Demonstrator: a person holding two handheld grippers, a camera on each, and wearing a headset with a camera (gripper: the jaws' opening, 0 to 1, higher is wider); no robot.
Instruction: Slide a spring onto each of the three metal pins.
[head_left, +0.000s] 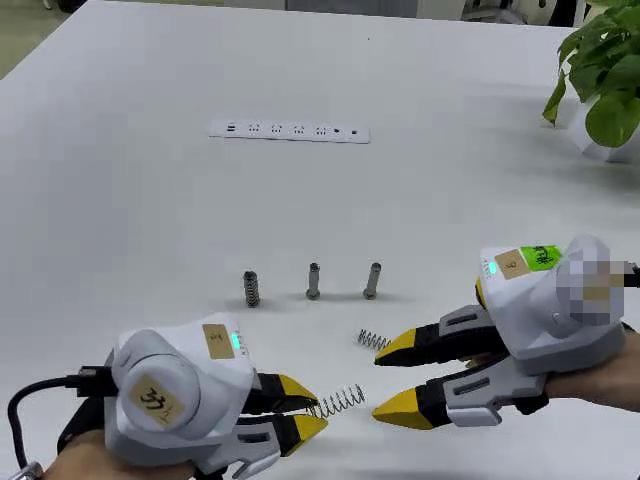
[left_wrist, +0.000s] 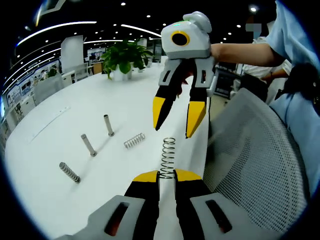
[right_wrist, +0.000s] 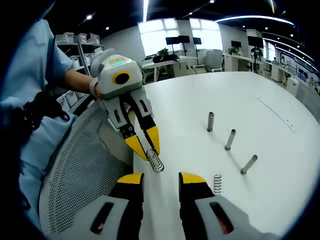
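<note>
Spring (head_left: 338, 401) is clamped endwise in left gripper (head_left: 315, 411), free end presented | right gripper (head_left: 384, 382) jaws are spread, apparently for handover.

The white worktop (head_left: 120, 180) carries three metal pins standing in a row: the left pin (head_left: 250, 274) is sleeved by a spring (head_left: 251, 292), the middle pin (head_left: 313, 281) and right pin (head_left: 373, 280) are bare. A loose spring (head_left: 373, 341) lies at 6 o'clock from the right pin. A white power strip (head_left: 289, 131) lies at 12 o'clock from the pins, and a potted plant (head_left: 600, 80) stands at 2 o'clock
</note>
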